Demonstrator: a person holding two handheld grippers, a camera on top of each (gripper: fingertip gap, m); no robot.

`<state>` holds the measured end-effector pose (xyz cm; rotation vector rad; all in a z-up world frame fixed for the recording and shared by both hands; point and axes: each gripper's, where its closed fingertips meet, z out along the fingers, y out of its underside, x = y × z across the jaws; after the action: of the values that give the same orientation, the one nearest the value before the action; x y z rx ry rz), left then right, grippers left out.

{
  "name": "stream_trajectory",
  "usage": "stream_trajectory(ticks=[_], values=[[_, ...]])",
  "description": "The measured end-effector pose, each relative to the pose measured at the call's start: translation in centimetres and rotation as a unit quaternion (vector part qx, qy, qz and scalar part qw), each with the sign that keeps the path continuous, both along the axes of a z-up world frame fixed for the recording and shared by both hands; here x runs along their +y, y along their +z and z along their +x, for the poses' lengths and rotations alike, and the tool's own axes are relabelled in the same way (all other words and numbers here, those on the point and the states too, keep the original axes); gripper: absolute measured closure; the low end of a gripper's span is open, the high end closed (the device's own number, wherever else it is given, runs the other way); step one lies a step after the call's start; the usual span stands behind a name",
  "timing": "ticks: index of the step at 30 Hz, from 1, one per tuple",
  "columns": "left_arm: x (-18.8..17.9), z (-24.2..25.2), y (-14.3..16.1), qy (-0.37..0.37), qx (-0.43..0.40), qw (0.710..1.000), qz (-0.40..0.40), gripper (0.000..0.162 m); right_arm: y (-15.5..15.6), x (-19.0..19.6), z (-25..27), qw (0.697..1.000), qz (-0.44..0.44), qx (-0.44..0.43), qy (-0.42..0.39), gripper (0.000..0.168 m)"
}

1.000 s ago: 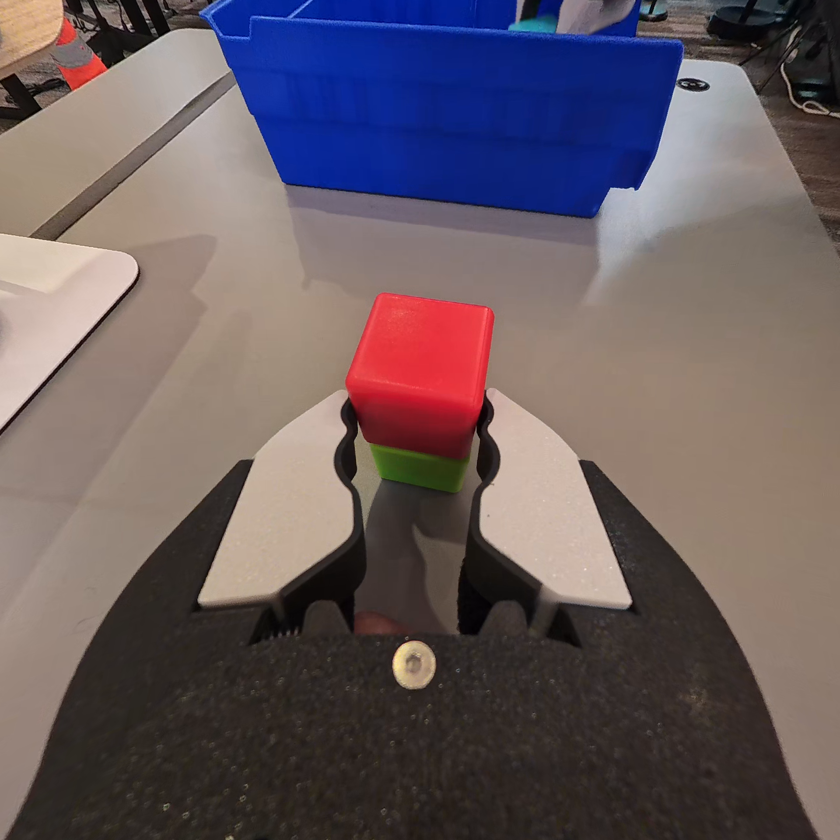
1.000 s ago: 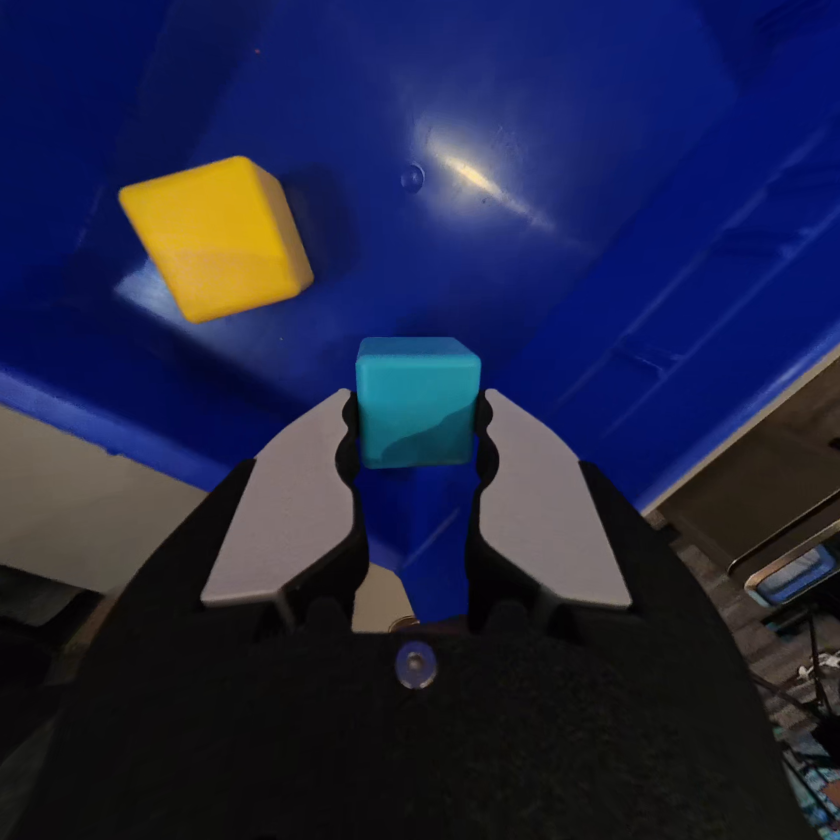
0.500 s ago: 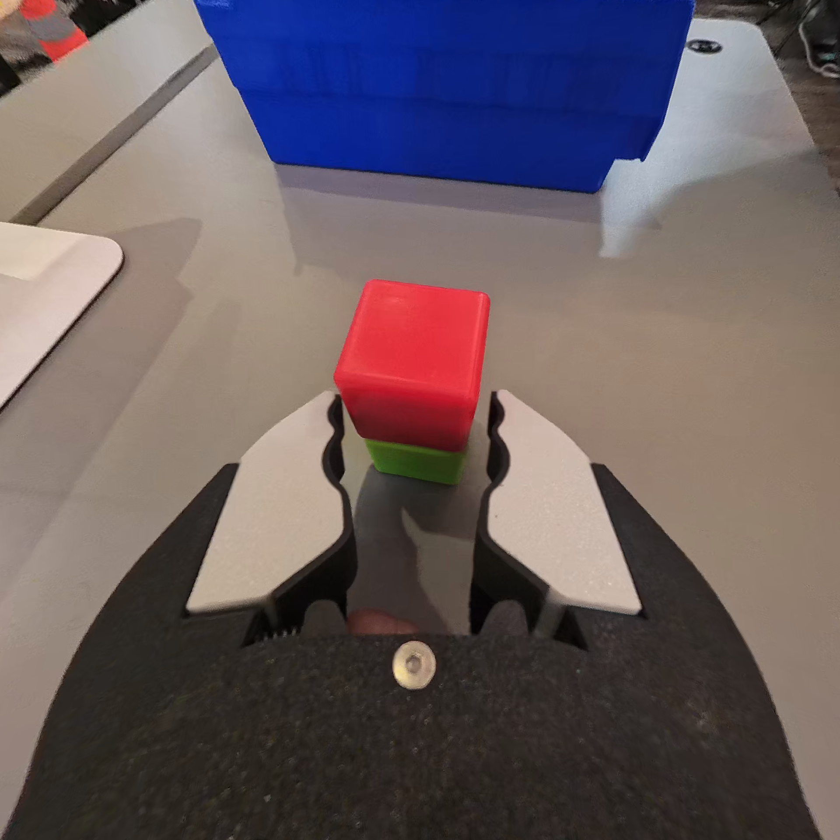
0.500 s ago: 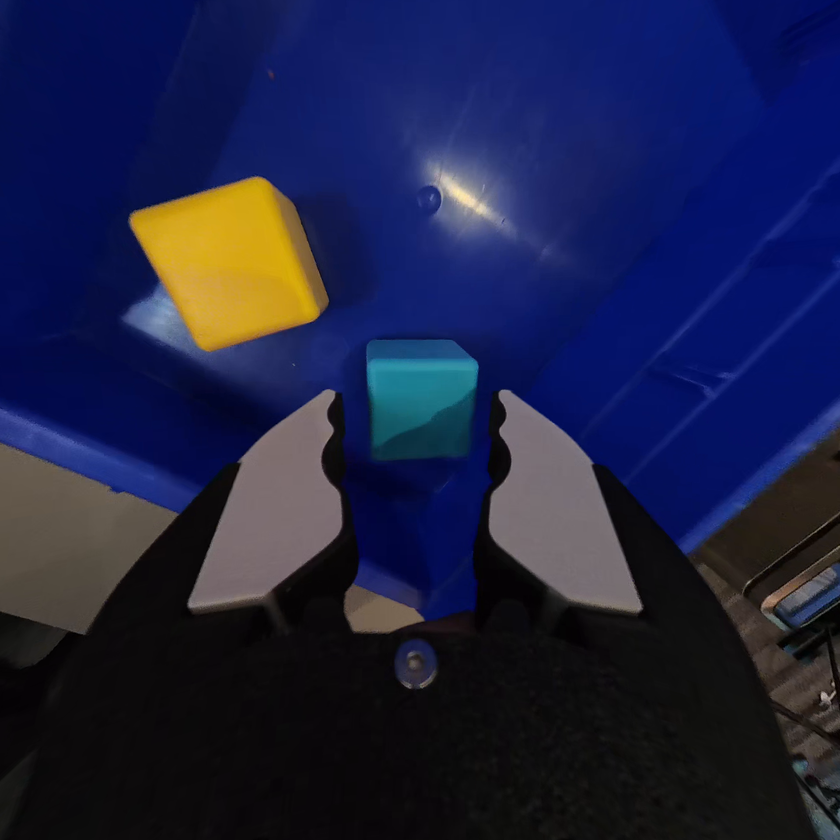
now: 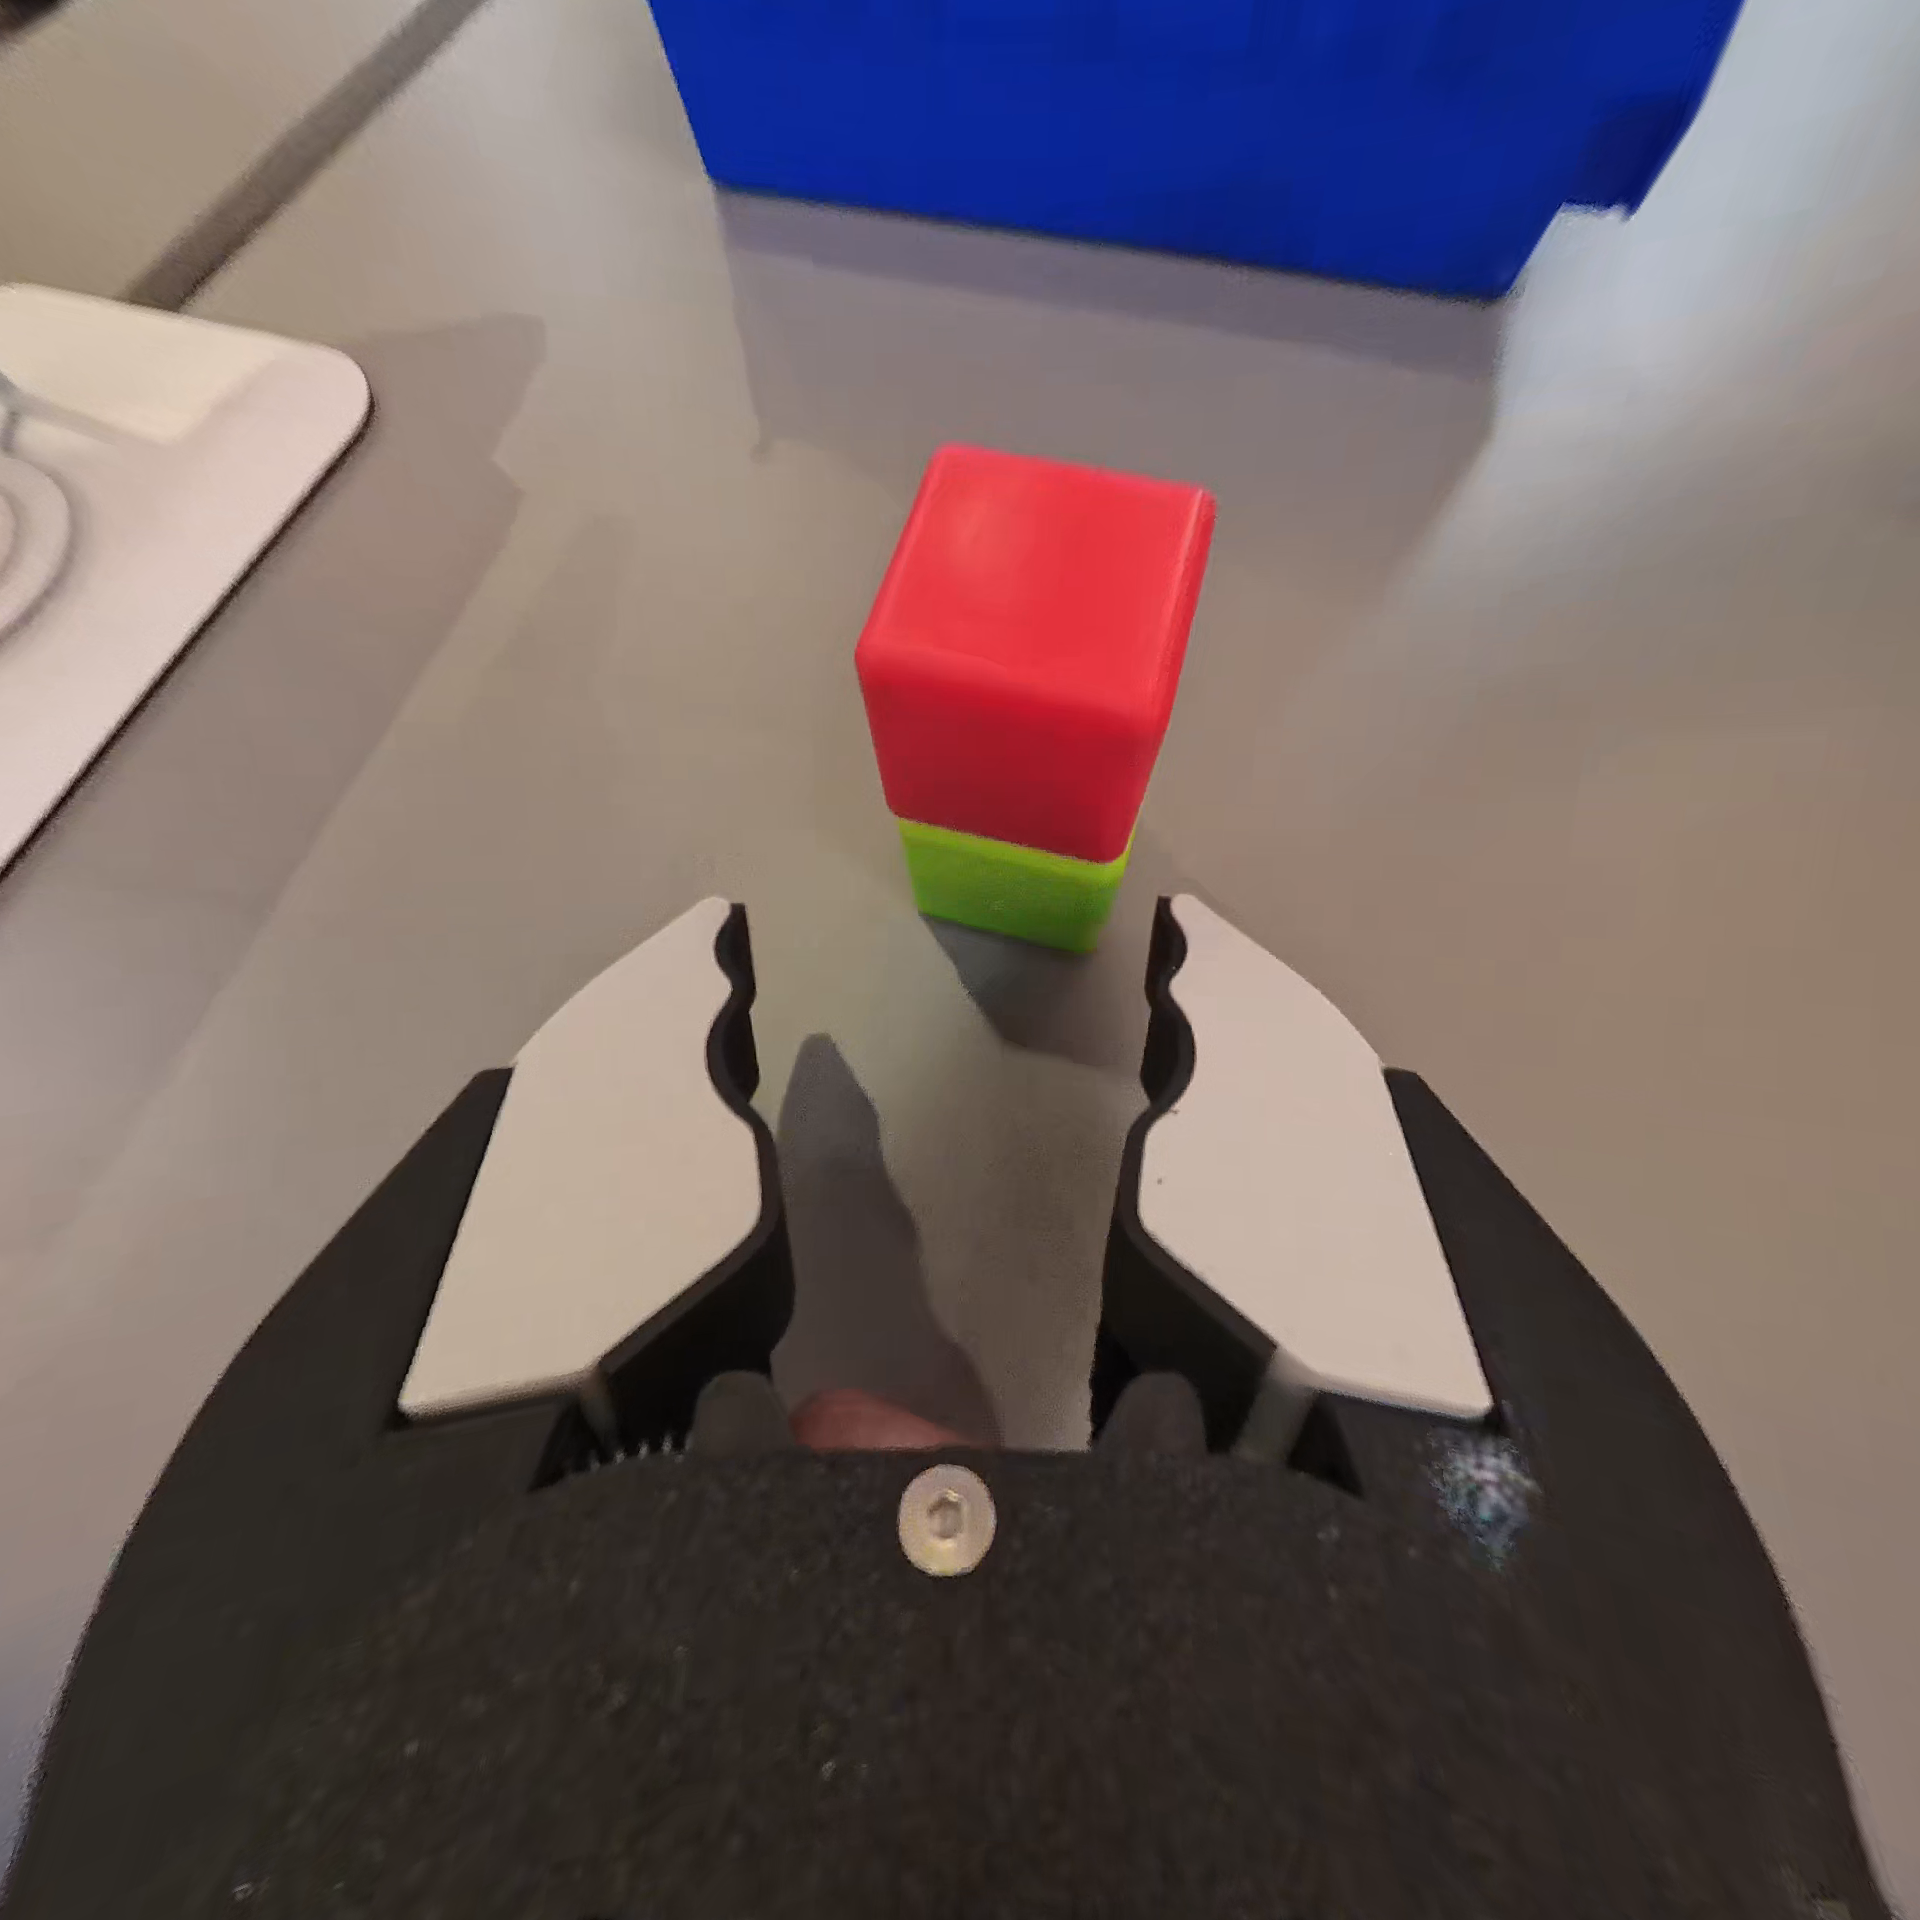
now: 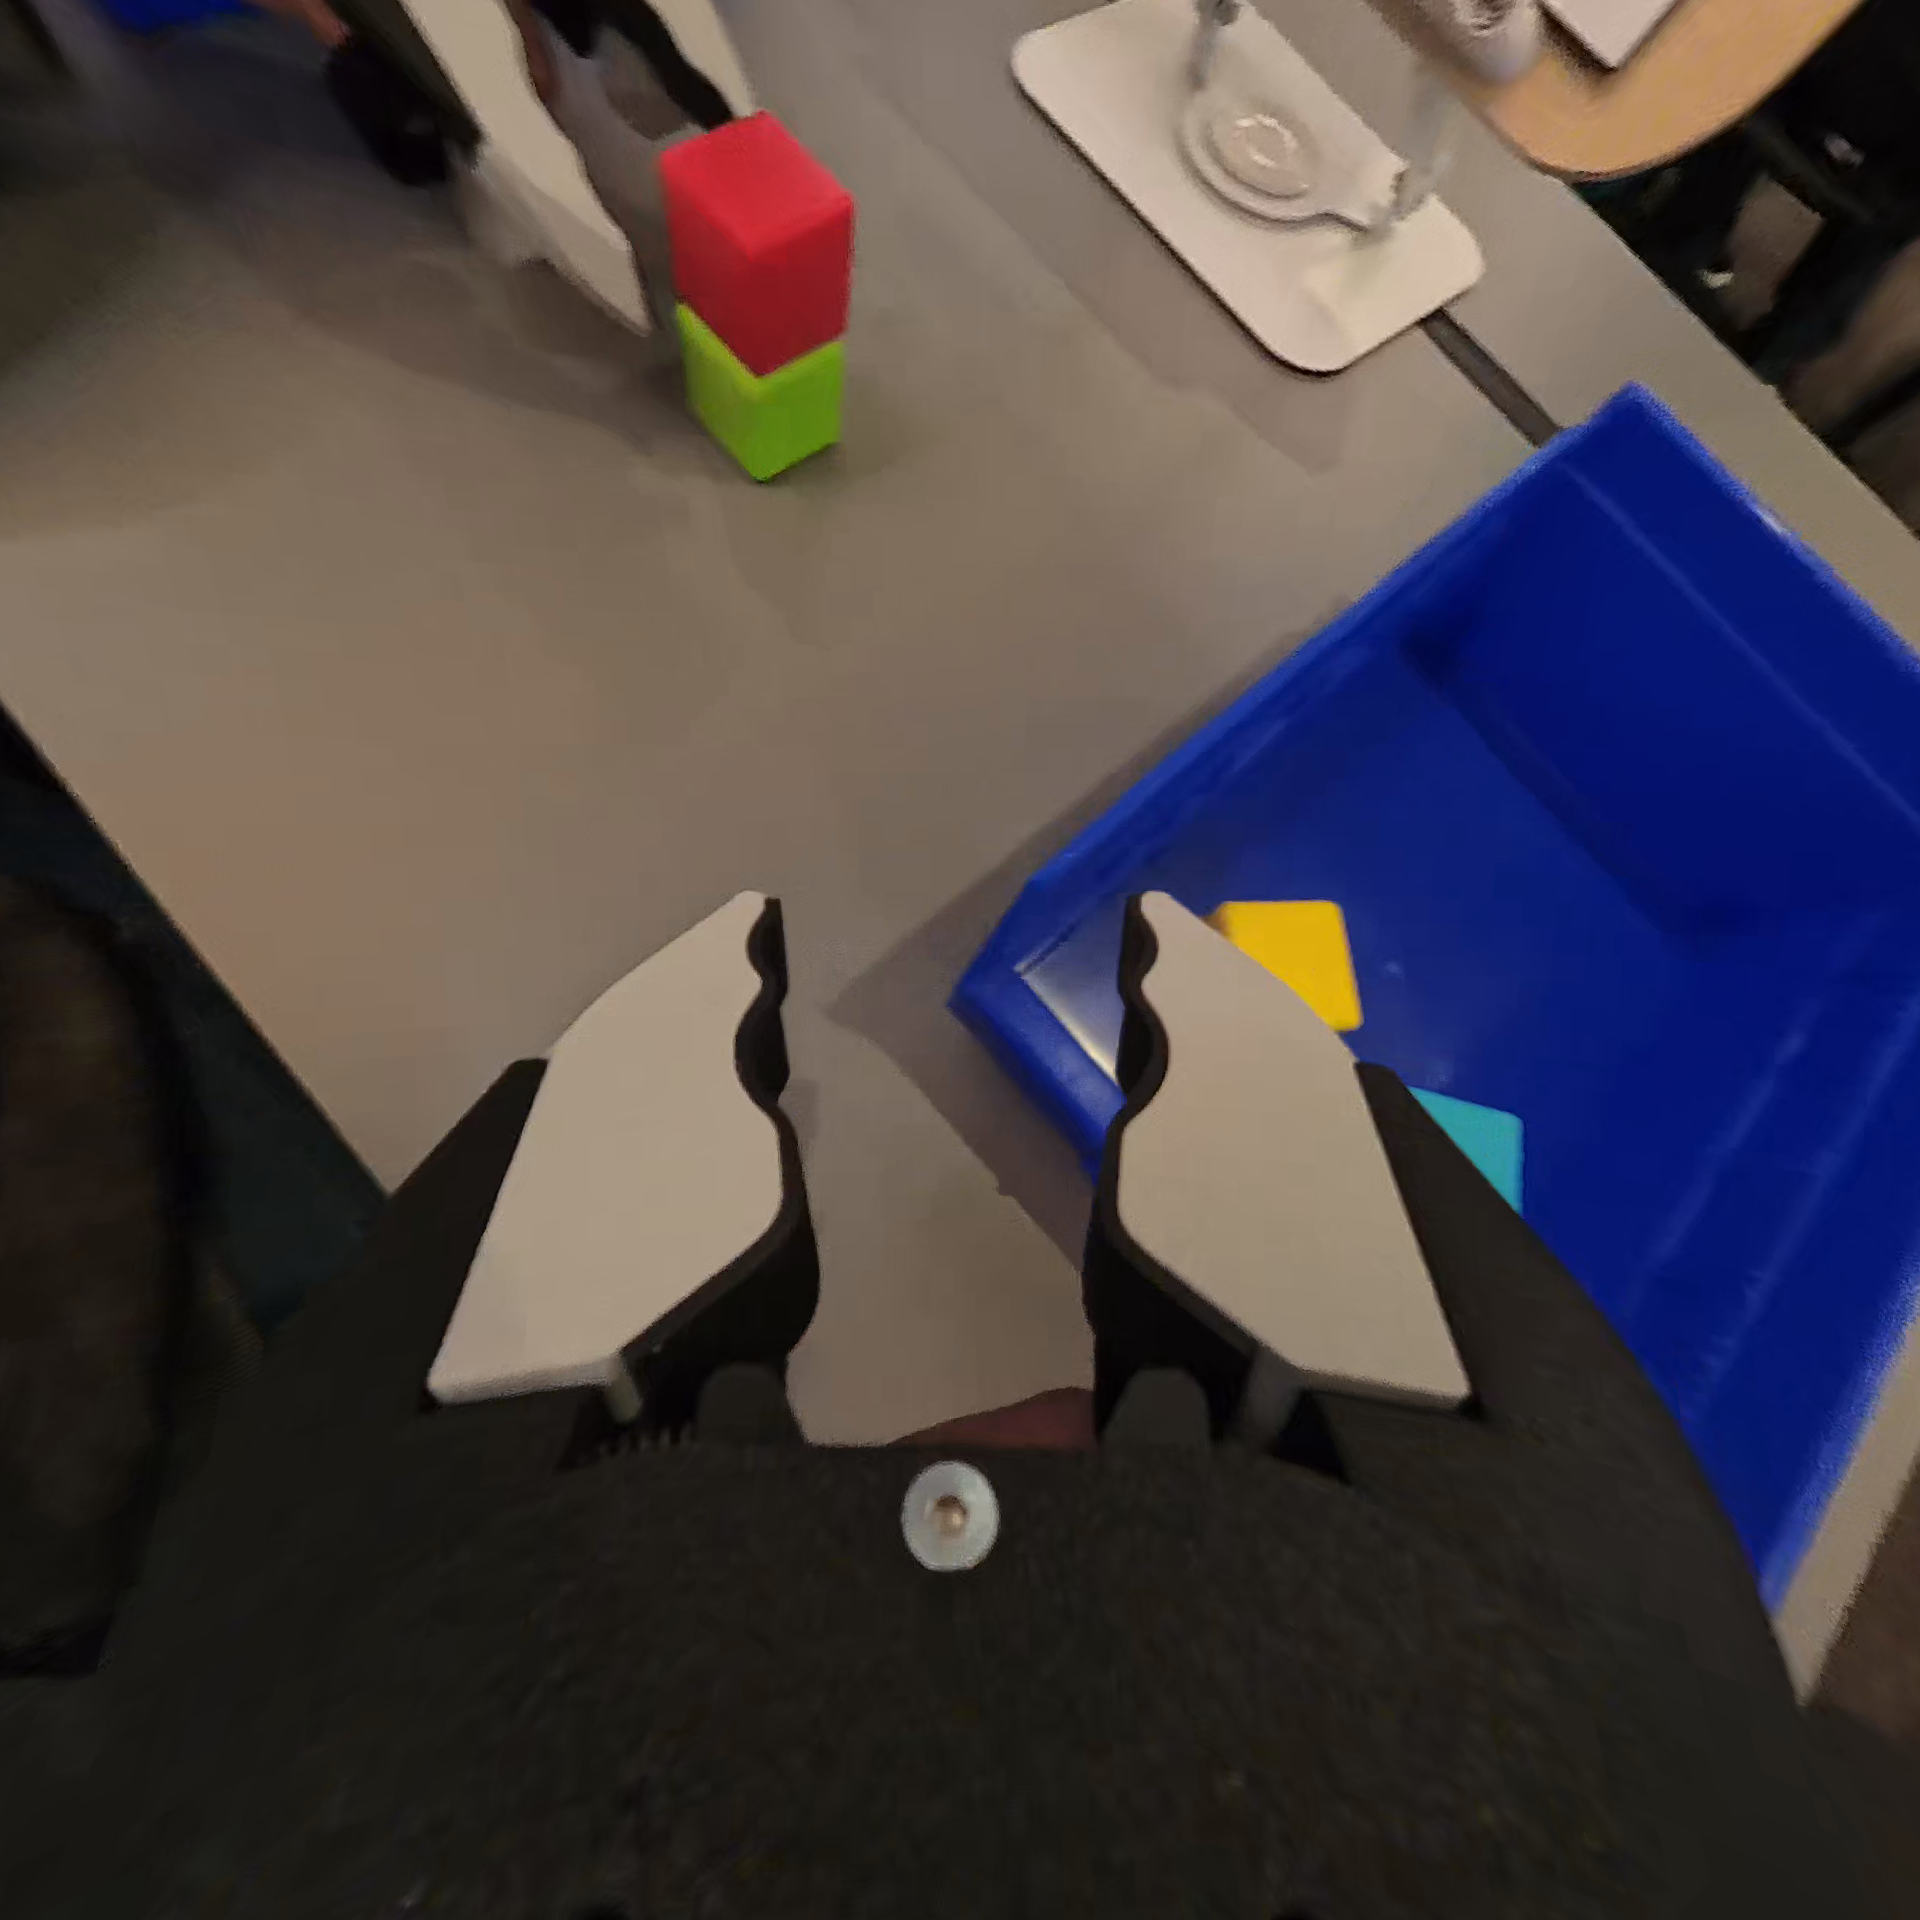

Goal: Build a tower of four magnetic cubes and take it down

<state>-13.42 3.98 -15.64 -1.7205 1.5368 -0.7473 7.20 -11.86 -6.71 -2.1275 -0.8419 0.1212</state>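
In the left wrist view, the left gripper (image 5: 951, 914) has its jaws spread apart and empty. Just ahead of the jaw tips, slightly right of their centre line, a glossy red plastic cube (image 5: 1023, 665) sits squarely on a lime-green plastic cube (image 5: 1008, 894), which stands on the smooth grey tabletop (image 5: 1455, 831); neither cube touches the jaws. Farther ahead stands the outer wall of a blue plastic bin (image 5: 1143, 114). Ahead and far to the left lies a white rounded-corner base plate (image 5: 156, 499).

In the right wrist view, the right gripper (image 6: 951, 914) also has its jaws parted with nothing between them, above bare tabletop (image 6: 520, 675) near its edge. The blue plastic bin (image 6: 1039, 1018) lies just to the right of the jaws, its near corner partly behind the right jaw. Inside it a yellow plastic cube (image 6: 1304, 961) shows just past the right jaw's tip, and a teal plastic cube (image 6: 1481, 1143) lies beside that jaw's outer edge. Well ahead and slightly left stands the red cube (image 6: 758, 239) on the green cube (image 6: 764, 410), with the blurred left gripper (image 6: 582, 187) just beside that stack. Ahead to the right is the white base plate (image 6: 1320, 301) carrying a clear stand.
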Motion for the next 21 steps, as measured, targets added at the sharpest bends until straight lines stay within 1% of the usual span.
stream_trajectory(ticks=[2,4,6,9,12,14,15,16,18,21], values=[[0.1,-0.1,-1.0,0.000,0.025,1.000,-0.001,0.090,-0.2,-0.5,-0.7,1.000,-0.011,0.005,0.018,0.107],[0.0,0.0,-1.7,-0.004,0.041,0.999,-0.007,0.089,-0.1,-0.6,-0.5,1.000,-0.011,0.007,0.016,0.107],[-0.1,0.3,-2.4,-0.007,0.051,0.999,-0.013,0.089,0.0,-0.8,-0.9,0.999,-0.009,0.029,0.024,0.107],[-0.1,0.9,-2.5,-0.016,0.054,0.998,-0.024,0.091,-0.4,-0.7,-1.1,0.999,-0.018,0.031,0.031,0.108],[-0.4,1.7,-2.4,-0.029,0.049,0.998,-0.035,0.095,-0.8,-0.4,-1.6,0.998,-0.023,0.032,0.039,0.108],[-0.8,1.9,-2.9,-0.042,0.068,0.996,-0.034,0.100,-1.0,-0.1,-2.0,0.998,-0.024,0.035,0.043,0.108],[-0.9,1.9,-3.2,-0.048,0.078,0.995,-0.032,0.108,-1.1,0.0,-2.1,0.998,-0.024,0.032,0.045,0.108],[-1.0,2.0,-3.3,-0.052,0.081,0.995,-0.027,0.113,-1.1,0.2,-2.3,0.998,-0.024,0.030,0.047,0.108],[-1.1,2.2,-3.4,-0.058,0.082,0.995,-0.023,0.113,-1.1,0.5,-3.1,0.998,-0.025,0.024,0.059,0.109],[-1.0,2.3,-3.4,-0.061,0.081,0.995,-0.027,0.113,-0.8,2.0,-4.6,0.997,-0.023,-0.016,0.076,0.109]])
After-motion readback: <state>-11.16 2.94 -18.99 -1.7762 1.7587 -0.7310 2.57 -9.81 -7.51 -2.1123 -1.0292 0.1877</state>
